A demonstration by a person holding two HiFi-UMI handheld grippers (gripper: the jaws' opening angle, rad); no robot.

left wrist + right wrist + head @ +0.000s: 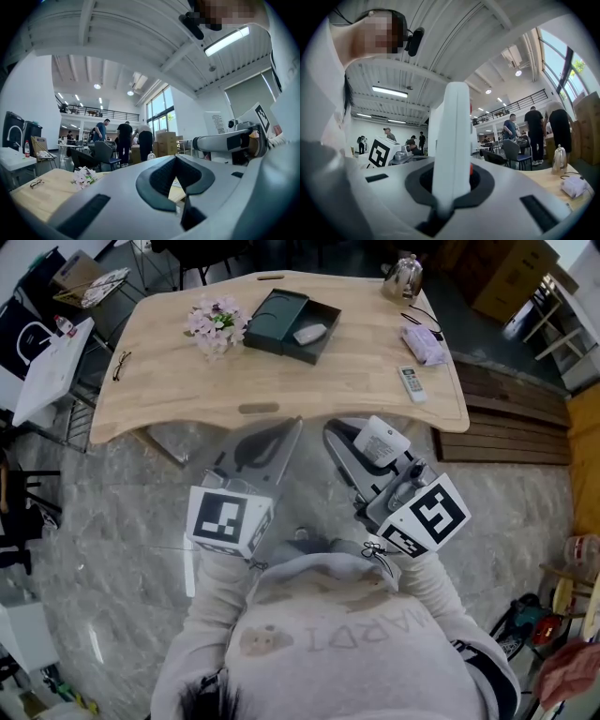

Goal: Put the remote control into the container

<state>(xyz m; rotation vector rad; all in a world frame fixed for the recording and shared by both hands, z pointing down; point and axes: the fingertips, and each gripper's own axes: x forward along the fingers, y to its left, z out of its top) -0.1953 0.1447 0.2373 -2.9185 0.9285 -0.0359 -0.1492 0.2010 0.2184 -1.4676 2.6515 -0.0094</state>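
Note:
In the head view a white remote control (380, 443) sits in my right gripper (354, 448), held low over the floor on the near side of the wooden table (187, 390). In the right gripper view the remote (452, 140) stands edge-on between the shut jaws. The container (292, 324) is a dark green open box on the far middle of the table, with a grey rounded object (309, 334) inside it. My left gripper (281, 439) is beside the right one, its jaws shut with nothing in them; its pads (161, 180) meet in the left gripper view.
A second small white remote (411, 382) lies near the table's right edge. Pink flowers (214, 322) stand left of the box, a kettle (403, 277) and a pale cloth (424, 343) at the far right, glasses (120, 365) at the left. Wooden pallets (511, 418) lie to the right.

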